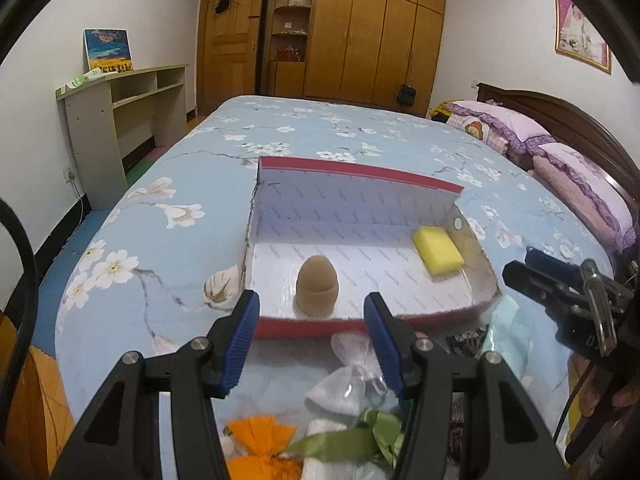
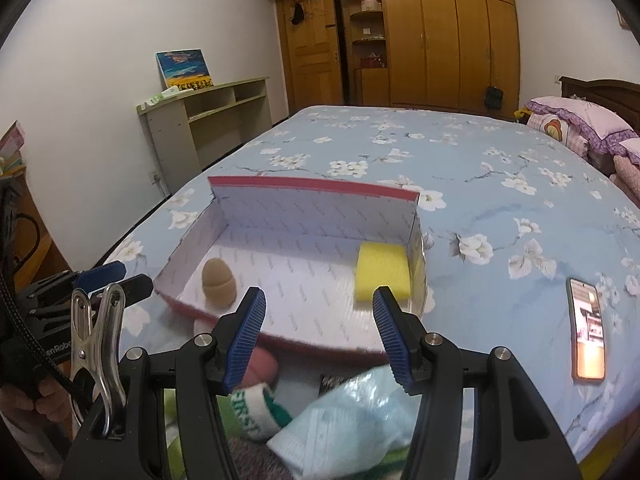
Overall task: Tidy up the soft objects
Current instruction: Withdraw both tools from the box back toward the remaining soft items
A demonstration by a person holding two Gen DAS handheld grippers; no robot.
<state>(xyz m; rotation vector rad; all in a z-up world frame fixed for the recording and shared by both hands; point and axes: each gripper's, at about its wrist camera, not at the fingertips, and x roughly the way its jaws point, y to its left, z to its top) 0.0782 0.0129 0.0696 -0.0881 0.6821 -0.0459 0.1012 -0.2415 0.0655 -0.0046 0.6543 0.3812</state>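
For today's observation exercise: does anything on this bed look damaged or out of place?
Yes. The red box is split at its far-left corner, so that wall gapes away. A phone with its screen lit lies on the bedspread, hardly a soft object.

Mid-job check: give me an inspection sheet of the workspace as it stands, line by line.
Surface: bed with blue floral sheet, smooth.
Job's things: open red box on the bed holds a brown egg-shaped sponge upright at its near left and a yellow sponge flat at its right. Outside the near edge: white mesh pouch, orange bow, green ribbon, pale blue packet, green-and-white sock.
Clutter: phone, screen lit, right of the box.
Grippers: left gripper open, empty; right gripper open, empty, above the pile.
Cables: black cable at left edge.
Surroundings: wardrobe, desk, pillows.
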